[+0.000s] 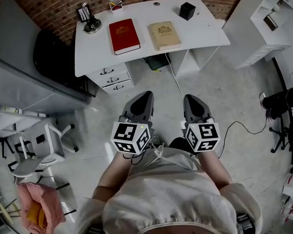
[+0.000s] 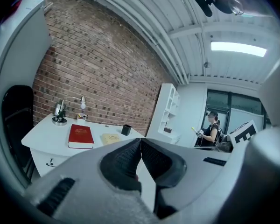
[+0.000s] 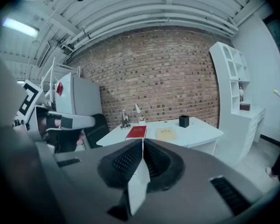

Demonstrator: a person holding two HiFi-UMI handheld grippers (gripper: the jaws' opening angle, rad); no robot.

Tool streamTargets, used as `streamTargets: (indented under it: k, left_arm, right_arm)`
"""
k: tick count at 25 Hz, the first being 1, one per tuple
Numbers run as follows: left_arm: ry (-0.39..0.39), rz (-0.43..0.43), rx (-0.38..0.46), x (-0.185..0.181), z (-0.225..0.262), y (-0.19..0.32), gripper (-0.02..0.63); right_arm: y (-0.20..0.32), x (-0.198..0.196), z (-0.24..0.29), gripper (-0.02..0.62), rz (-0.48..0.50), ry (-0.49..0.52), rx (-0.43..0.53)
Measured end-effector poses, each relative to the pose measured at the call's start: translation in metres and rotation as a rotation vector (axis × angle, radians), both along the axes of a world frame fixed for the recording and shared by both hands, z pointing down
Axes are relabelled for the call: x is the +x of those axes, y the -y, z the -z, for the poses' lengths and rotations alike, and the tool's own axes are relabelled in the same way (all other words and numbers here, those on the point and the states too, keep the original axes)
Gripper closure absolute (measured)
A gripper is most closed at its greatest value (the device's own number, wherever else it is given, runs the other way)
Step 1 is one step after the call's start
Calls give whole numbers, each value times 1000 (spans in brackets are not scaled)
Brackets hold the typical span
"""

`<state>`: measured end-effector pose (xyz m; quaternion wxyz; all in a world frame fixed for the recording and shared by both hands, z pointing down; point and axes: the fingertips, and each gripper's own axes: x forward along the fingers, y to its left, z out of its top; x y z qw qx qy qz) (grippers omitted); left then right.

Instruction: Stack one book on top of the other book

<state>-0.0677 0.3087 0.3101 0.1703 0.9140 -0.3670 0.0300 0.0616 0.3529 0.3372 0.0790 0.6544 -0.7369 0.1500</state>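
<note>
We are standing well back from the white desk [image 1: 195, 38], which is sitting at 12 o'clock from us in the head view. We are therefore judging the task to be at its first step, the approach, with neither book touched yet. The red book [image 1: 124, 35] is lying flat on the desktop at about 11 o'clock. The tan book [image 1: 164, 35] is lying flat just beside it, at the red one's 3 o'clock, with a strip of bare desk showing between them. Neither is resting on the other.

We are holding the left gripper [image 1: 145, 97] and the right gripper [image 1: 189, 99] side by side in front of our body. Both are pointing toward 12 o'clock and are well apart from the books. In each gripper view the two jaws are meeting at the tips with nothing between them, so both grippers are closed and empty.

The next move is calling for us to close the gap to the desk and open one gripper's jaws. The tan book, lying on the right gripper's side, is looking like the natural pick. A flat book is offering little to grab, so we are expecting to work a jaw under its near edge. Then we are lifting it clear, carrying it toward 9 o'clock and setting it squarely on the red cover. The black cup [image 1: 187, 10], standing at the tan book's 1 o'clock, is needing clearance.
</note>
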Motion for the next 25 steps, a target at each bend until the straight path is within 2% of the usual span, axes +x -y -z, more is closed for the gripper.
streamTargets:
  k: [6, 11, 25]
  left_arm:
    - [11, 51, -37, -6, -19, 39, 586]
    - [-9, 109, -54, 5, -31, 80, 586]
    - [41, 280, -85, 98, -44, 238, 586]
  right_arm:
    - [46, 0, -14, 566, 34, 22, -23]
    - [93, 12, -30, 567, 87, 41, -36]
    - [274, 106, -32, 566, 266, 55, -49]
